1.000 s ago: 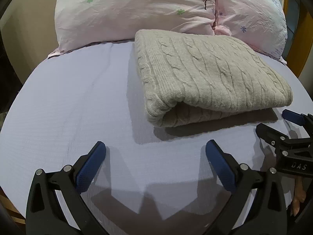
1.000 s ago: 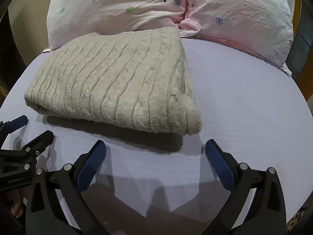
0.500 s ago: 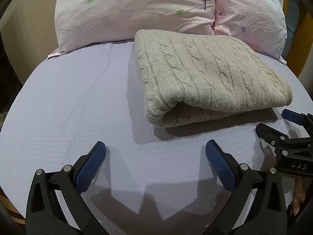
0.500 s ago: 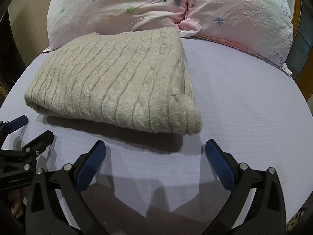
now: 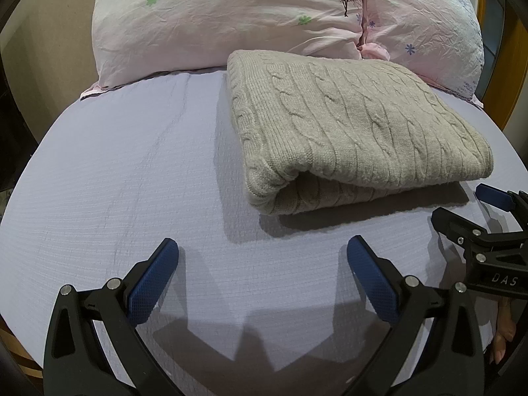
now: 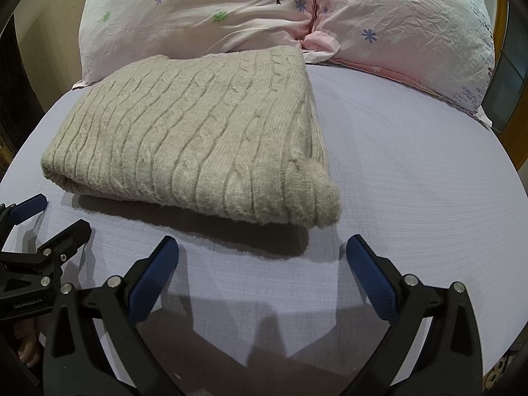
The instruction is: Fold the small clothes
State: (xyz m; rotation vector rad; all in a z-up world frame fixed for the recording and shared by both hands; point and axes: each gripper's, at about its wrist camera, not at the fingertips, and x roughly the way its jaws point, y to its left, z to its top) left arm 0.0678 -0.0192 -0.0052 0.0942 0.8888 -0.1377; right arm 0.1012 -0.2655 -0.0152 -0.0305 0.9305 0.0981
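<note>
Cable-knit sweater (image 5: 356, 125), beige, lying folded on the bed (image 5: 132, 178), toward the head end, far edge touching or just short of the pink pillows (image 5: 231, 10). Compact rectangle, at least two layers thick; rolled fold visible along the near side, lower layer showing inside the roll. No sleeves or hem sticking out in either view. Top face flat, cables running roughly straight.

Left gripper (image 5: 262, 257) low over the bare sheet near the foot edge, jaws wide apart, nothing between the blue pads. Sweater ahead and slightly to the right of it, not touching.

Right gripper (image 6: 262, 257) likewise low over the sheet, jaws wide apart, empty. Sweater ahead and to its left, near corner of the bundle just beyond the pads, apart from them. Both grippers side by side, each visible at the edge of the other's view.

Judgement on progress: folding of this piece looks finished. Neat shape, both tools clear of it. Near right corner a bit bulgy and rounded, possibly worth a press or tuck, but not a clear fault. No other garment in sight on the bed, so whether more pieces remain cannot be told. Left to do, at most: minor squaring of that corner.
</note>
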